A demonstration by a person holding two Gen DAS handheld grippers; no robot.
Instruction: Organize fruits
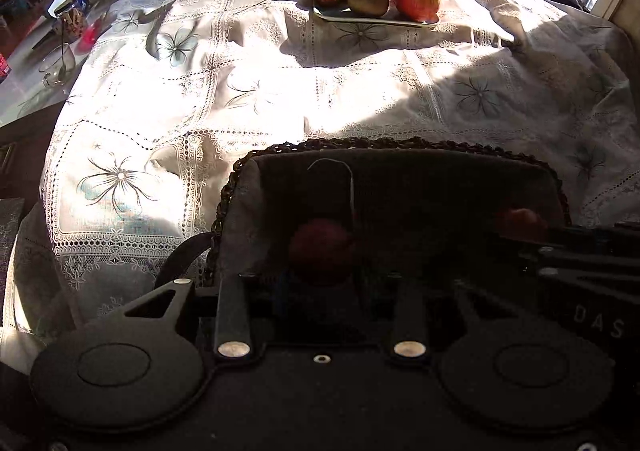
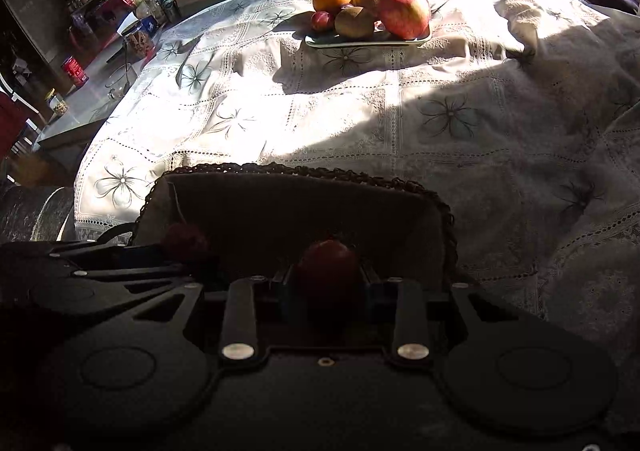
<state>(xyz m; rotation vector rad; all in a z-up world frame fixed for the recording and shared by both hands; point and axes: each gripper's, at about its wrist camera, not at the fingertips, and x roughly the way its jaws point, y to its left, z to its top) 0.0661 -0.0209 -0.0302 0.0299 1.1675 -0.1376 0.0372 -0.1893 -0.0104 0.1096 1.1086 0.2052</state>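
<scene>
Lace tablecloth (image 2: 360, 119): tray (image 2: 368, 41) holds fruit; each hand-held gripper (image 2: 329, 283) grips fruit over basket (image 2: 304, 171).

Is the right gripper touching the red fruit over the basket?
Touching. The right wrist view shows the right gripper with its fingers pressed against both sides of the red fruit, above the basket.

A lived-in home: lace tablecloth (image 2: 360, 123), fruit plate (image 2: 366, 41), cluttered side table (image 2: 88, 91) of jars.
</scene>
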